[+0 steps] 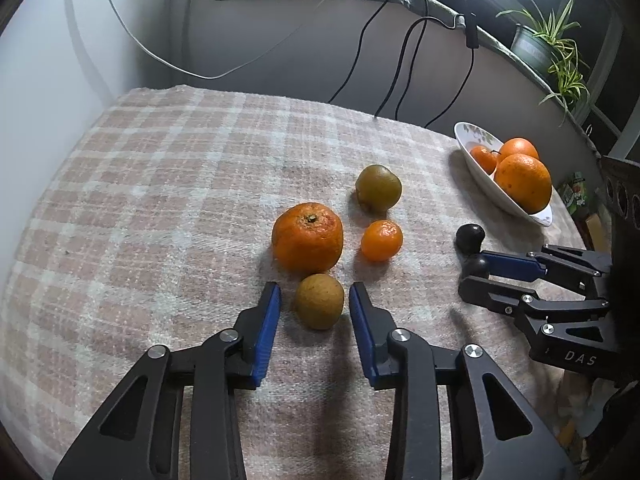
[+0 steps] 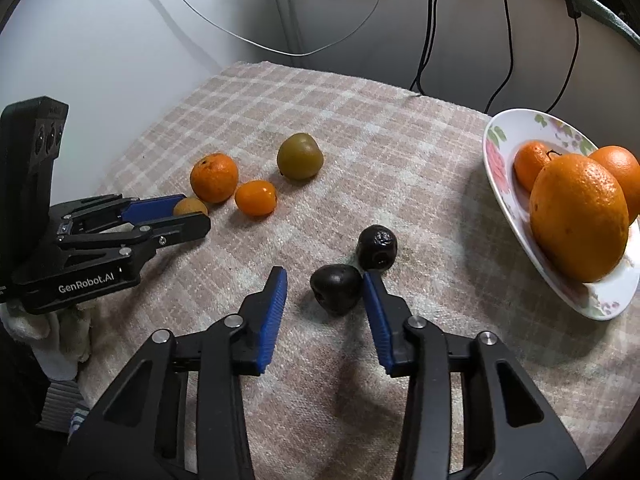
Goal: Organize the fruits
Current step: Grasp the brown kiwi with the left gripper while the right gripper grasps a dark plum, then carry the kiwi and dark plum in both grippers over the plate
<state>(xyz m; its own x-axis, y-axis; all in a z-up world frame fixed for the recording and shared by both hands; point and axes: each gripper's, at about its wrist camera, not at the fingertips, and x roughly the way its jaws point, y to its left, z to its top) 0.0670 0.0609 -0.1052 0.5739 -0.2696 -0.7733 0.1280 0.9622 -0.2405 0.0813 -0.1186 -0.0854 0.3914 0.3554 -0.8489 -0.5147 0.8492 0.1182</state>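
My left gripper (image 1: 315, 298) is open with a small brown fruit (image 1: 319, 301) between its blue pads, resting on the cloth. Beyond it lie a large tangerine (image 1: 307, 237), a small tangerine (image 1: 381, 240) and a green-brown fruit (image 1: 378, 188). My right gripper (image 2: 325, 285) is open around a dark fruit (image 2: 336, 288); its right pad touches the fruit. A second dark fruit (image 2: 377, 247) lies just beyond. A white flowered plate (image 2: 500, 168) at the right holds three oranges (image 2: 578, 216).
A checked pink cloth (image 1: 160, 184) covers the table. Cables (image 1: 404, 60) hang against the wall behind. A potted plant (image 1: 552, 48) stands at the back right. The plate also shows in the left wrist view (image 1: 476, 168).
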